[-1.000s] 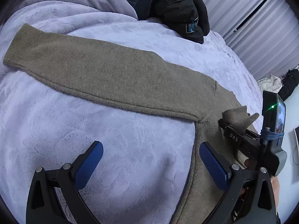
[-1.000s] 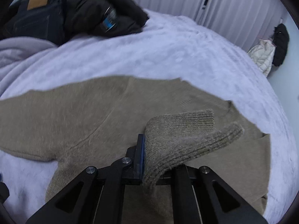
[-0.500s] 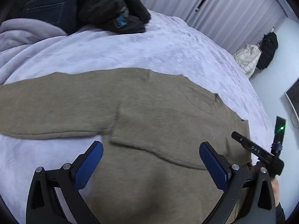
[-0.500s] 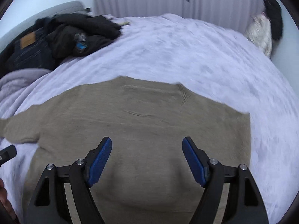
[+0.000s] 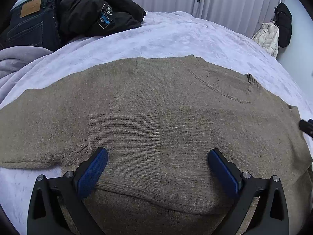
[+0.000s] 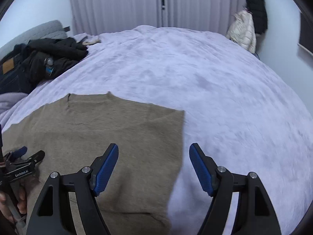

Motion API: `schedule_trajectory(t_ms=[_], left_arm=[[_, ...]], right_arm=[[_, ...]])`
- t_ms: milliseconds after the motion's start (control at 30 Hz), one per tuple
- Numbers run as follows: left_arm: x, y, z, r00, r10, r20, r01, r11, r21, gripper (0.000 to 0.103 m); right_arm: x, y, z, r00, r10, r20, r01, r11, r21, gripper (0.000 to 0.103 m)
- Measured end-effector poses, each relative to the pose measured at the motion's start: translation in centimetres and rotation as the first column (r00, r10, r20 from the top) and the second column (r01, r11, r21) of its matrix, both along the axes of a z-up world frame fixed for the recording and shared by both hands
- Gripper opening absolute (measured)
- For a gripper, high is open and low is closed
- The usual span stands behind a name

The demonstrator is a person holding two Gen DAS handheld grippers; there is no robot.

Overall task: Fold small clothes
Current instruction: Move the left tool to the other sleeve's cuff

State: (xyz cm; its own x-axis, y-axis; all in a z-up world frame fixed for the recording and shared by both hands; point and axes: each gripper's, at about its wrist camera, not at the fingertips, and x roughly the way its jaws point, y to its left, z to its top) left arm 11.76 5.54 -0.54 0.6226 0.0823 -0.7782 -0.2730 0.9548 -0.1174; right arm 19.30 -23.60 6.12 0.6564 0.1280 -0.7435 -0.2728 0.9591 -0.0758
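A tan knit sweater (image 5: 176,101) lies flat on the lilac blanket (image 5: 176,35). One sleeve is folded across its body, with the ribbed cuff (image 5: 125,129) near the middle. The other sleeve (image 5: 29,137) stretches out to the left. My left gripper (image 5: 156,168) is open and empty, low over the folded sleeve. My right gripper (image 6: 153,168) is open and empty, straddling the sweater's right side edge (image 6: 181,146). The sweater (image 6: 97,137) fills the lower left of the right wrist view, where the left gripper (image 6: 21,164) also shows.
A pile of dark jeans (image 5: 29,23) and a black jacket (image 5: 97,9) lies at the far left of the bed, also in the right wrist view (image 6: 49,58). A grey blanket (image 5: 15,58) is bunched at left. Jackets (image 6: 248,25) hang by the curtains at the far right.
My right gripper let go of the sleeve cuff, which now lies folded across the sweater's body, and moved right to the side edge. My left gripper moved right from the outstretched sleeve over the body.
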Motion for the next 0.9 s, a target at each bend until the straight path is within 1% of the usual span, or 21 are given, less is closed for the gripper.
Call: schedule_trajectory(t_ms=[33,100,133,167,233,267,300,333,367,400,467,500,533,567,600,633,667,733,767,800,900], left_arm=[[0.0,0.1,0.0,1.0,-0.001,-0.001,0.001,1.0,0.001,0.103],[0.3,-0.1,-0.2,1.0,-0.006,-0.01,0.006,1.0,0.012,0.103],[0.5,-0.1,-0.2,1.0,-0.007,-0.02,0.008,1.0,0.015,0.103],[0.6,-0.1,-0.2,1.0,-0.008,-0.03,0.008,1.0,0.015,0.103],[1.2,-0.2,0.2,0.997,-0.009,-0.072,0.01,1.0,0.019,0.103],[1.2,-0.2,0.7,0.996,0.0,-0.084,0.002,1.0,0.014,0.103],[0.9,-0.1,1.3,0.997,0.01,-0.08,-0.011,1.0,-0.012,0.103],[0.4,-0.1,1.8,0.997,0.01,-0.075,-0.015,0.998,-0.058,0.103],[-0.1,-0.4,2.0,0.996,-0.003,-0.09,-0.004,0.997,-0.082,0.103],[-0.3,-0.8,1.8,0.994,-0.016,-0.11,0.008,0.997,-0.071,0.103],[-1.1,-2.2,0.8,0.983,-0.063,-0.174,0.069,0.997,0.029,0.103],[-1.6,-2.5,0.7,0.981,-0.077,-0.177,0.088,0.994,0.057,0.103],[-2.9,-2.5,0.9,0.982,-0.086,-0.17,0.097,0.994,0.056,0.103],[-4.4,-2.1,1.3,0.98,-0.096,-0.172,0.099,0.995,0.01,0.103],[-5.5,-1.8,1.4,0.977,-0.108,-0.182,0.104,0.994,-0.03,0.103],[-7.4,-1.5,1.6,0.975,-0.127,-0.185,0.116,0.991,-0.072,0.103],[-8.9,-1.5,1.5,0.973,-0.141,-0.183,0.129,0.989,-0.08,0.103],[-12.6,-2.3,1.0,0.961,-0.179,-0.21,0.18,0.984,-0.015,0.103],[-14.6,-2.9,0.8,0.958,-0.197,-0.21,0.209,0.977,0.033,0.103],[-16.1,-3.1,0.9,0.958,-0.203,-0.202,0.218,0.974,0.058,0.103],[-21.2,-3.4,1.0,0.957,-0.236,-0.171,0.254,0.963,0.091,0.103]], right_arm=[[1.0,1.2,-1.1,1.0,0.0,-0.026,-0.002,0.999,-0.051,0.081],[3.7,1.7,-4.7,0.986,-0.068,-0.153,0.041,0.984,-0.171,0.083],[4.5,1.2,-5.3,0.98,-0.091,-0.175,0.068,0.988,-0.135,0.09],[5.3,0.4,-4.8,0.974,-0.156,-0.165,0.139,0.984,-0.111,0.094],[5.5,-0.5,-3.0,0.945,-0.294,-0.144,0.28,0.954,-0.111,0.095],[4.7,-0.3,-1.9,0.947,-0.298,-0.118,0.292,0.954,-0.069,0.094],[3.8,0.3,-1.1,0.959,-0.263,-0.106,0.263,0.965,-0.022,0.095],[2.6,1.5,-0.7,0.973,-0.199,-0.118,0.201,0.98,0.006,0.094],[1.6,2.6,-0.8,0.979,-0.15,-0.138,0.152,0.988,0.005,0.095],[0.2,4.1,-1.3,0.981,-0.102,-0.163,0.102,0.995,-0.013,0.095],[-2.0,6.2,-3.2,0.975,-0.046,-0.215,0.034,0.997,-0.063,0.095],[-3.0,7.2,-4.9,0.966,-0.041,-0.256,0.01,0.993,-0.12,0.095],[-4.1,7.6,-5.5,0.972,-0.049,-0.23,0.012,0.987,-0.161,0.095],[-5.7,7.7,-5.2,0.983,-0.05,-0.177,0.019,0.984,-0.176,0.095],[-7.2,7.6,-4.7,0.986,-0.052,-0.159,0.022,0.983,-0.183,0.095],[-8.9,7.4,-4.3,0.985,-0.057,-0.162,0.027,0.983,-0.179,0.095],[-10.5,7.0,-4.3,0.981,-0.055,-0.188,0.024,0.986,-0.164,0.095],[-14.2,6.4,-4.8,0.97,-0.011,-0.244,-0.017,0.994,-0.11,0.096],[-16.2,6.0,-5.2,0.972,0.006,-0.235,-0.033,0.993,-0.112,0.096],[-18.4,5.7,-5.3,0.979,0.018,-0.203,-0.044,0.991,-0.127,0.096],[-23.1,4.1,-5.1,0.985,0.045,-0.165,-0.069,0.987,-0.145,0.096]])
